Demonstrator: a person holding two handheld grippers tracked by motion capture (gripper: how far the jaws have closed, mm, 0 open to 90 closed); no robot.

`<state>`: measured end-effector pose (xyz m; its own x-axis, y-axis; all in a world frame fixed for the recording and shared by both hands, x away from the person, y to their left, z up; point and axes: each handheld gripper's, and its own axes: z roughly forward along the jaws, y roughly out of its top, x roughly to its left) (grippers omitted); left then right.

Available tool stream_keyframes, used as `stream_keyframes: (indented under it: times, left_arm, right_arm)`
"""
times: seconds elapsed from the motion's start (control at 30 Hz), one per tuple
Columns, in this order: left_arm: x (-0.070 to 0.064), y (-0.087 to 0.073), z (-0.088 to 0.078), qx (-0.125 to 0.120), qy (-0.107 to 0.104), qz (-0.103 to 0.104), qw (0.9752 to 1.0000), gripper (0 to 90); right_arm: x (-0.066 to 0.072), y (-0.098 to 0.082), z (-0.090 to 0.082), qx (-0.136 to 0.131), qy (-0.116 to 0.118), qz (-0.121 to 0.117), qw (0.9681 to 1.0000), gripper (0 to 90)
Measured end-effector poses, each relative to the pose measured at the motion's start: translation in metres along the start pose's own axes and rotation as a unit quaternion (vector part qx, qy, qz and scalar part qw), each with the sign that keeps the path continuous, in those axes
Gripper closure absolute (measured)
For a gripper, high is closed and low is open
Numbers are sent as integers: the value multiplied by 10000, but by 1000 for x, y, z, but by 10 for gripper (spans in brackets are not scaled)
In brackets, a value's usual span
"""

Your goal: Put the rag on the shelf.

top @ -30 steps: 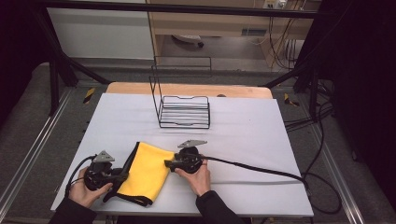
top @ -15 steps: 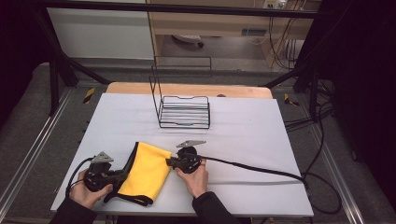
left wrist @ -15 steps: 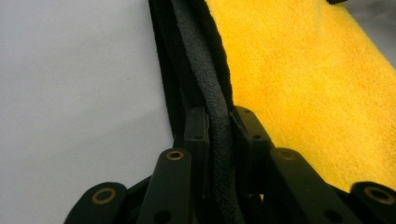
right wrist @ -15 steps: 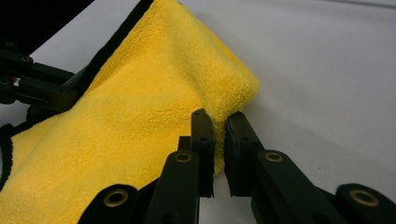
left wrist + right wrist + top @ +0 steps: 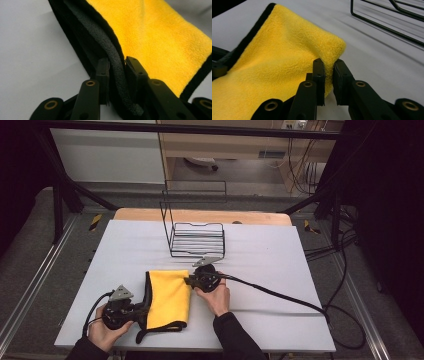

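High view first: a folded yellow microfibre cloth with black edging [image 5: 169, 299] lies on the near-left part of the pale grey tabletop [image 5: 280, 250], well apart from the black wire rack [image 5: 196, 238] standing toward the far edge. The left hand-held gripper [image 5: 141, 309] sits at the cloth's near-left black border, and the right hand-held gripper [image 5: 188, 281] at its far-right corner.

Left gripper view shows that gripper's jaws clamped on the dark layered hem of the cloth [image 5: 160, 42], a thick black edge [image 5: 110, 52] running between the pads. Its jaws have just been opening a little, yet the hem is pinched between them. Right gripper view shows the right hand-held gripper [image 5: 329, 67] with its pads pressed on the plush yellow corner [image 5: 332, 50], which bulges up just above the fingertips; those jaws too have just been easing open slightly, with the fabric caught between them.

Judging from this, the step in hand is a two-point grasp on opposite sides of the cloth, most likely in preparation for lifting, unfolding or refolding it. The next move calls for both hands to rise or travel together, keeping even tension so neither pinch slips off the thick pile, and for the grip to stay firm.
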<state>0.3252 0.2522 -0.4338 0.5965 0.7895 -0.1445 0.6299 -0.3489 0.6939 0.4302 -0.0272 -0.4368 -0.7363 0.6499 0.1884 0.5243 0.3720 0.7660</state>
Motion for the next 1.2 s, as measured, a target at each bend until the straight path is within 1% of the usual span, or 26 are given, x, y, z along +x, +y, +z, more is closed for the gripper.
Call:
stream_keyframes:
  times: [0.07,0.1,0.17,0.23,0.3,0.37,0.4,0.47,0.5,0.53,0.6,0.67,0.77,0.8,0.87,0.93,0.97,1.0,1.07,1.13,1.2]
  left_arm:
    - [2,0,-1,-12,46,19,10000,664]
    - [3,1,-2,-43,81,16,10000,634]
    - [8,3,-5,-147,117,-25,9998,573]
    - [13,7,-8,-232,162,-49,9996,474]
    - [18,14,-9,-252,232,4,9994,420]
    - [25,23,-9,-241,195,-50,9995,338]
    - [28,28,-8,-236,191,-58,9995,314]
    - [33,36,-5,-258,234,-70,9994,273]
    - [36,41,-2,-231,260,-49,9994,261]
    - [39,45,0,-228,283,-78,9993,247]
    - [43,53,6,-215,306,-135,9992,214]
    - [46,61,13,-211,373,-146,9990,206]
    - [52,70,26,-144,512,-234,9983,208]
    - [55,72,31,-87,595,-225,9979,220]
    - [59,75,39,-35,604,-291,9977,263]
    - [61,75,46,49,697,-243,9973,327]
    - [63,75,48,105,698,-275,9971,369]
    - [65,74,50,151,628,-329,9974,411]
    - [67,73,53,218,583,-374,9974,436]
    - [68,73,55,267,486,-426,9976,488]
    - [67,72,59,295,451,-413,9977,529]
  right_arm:
    - [-2,-3,5,-29,-137,-86,9999,724]
    - [-2,-4,6,-11,-194,-100,9998,709]
    - [-1,-4,3,-67,-268,-166,9995,641]
    - [0,-1,-3,-176,-248,-186,9994,576]
    - [2,2,-10,-248,-234,-218,9992,496]
    - [2,5,-18,-270,-215,-247,9991,426]
    - [3,6,-21,-263,-222,-270,9990,375]
    - [2,6,-28,-266,-232,-284,9990,300]
    - [2,6,-30,-271,-230,-277,9990,263]
    - [1,6,-33,-267,-222,-242,9991,231]
    - [0,5,-37,-211,-232,-284,9991,179]
    - [-1,2,-41,-214,-221,-261,9992,146]
    - [-2,-1,-46,-192,-207,-236,9993,99]
    - [-2,-2,-48,-125,-223,-236,9994,81]
    - [-3,-2,-49,-26,-267,-287,9992,61]
    - [-2,-4,-51,-36,-282,-346,9990,68]
    - [-1,-4,-53,-77,-264,-333,9991,75]
    - [-1,-5,-54,-113,-227,-294,9992,76]
    - [0,-6,-56,-140,-179,-244,9994,83]
    - [0,-7,-57,-137,-189,-269,9994,87]
    - [0,-7,-57,-138,-159,-262,9994,97]
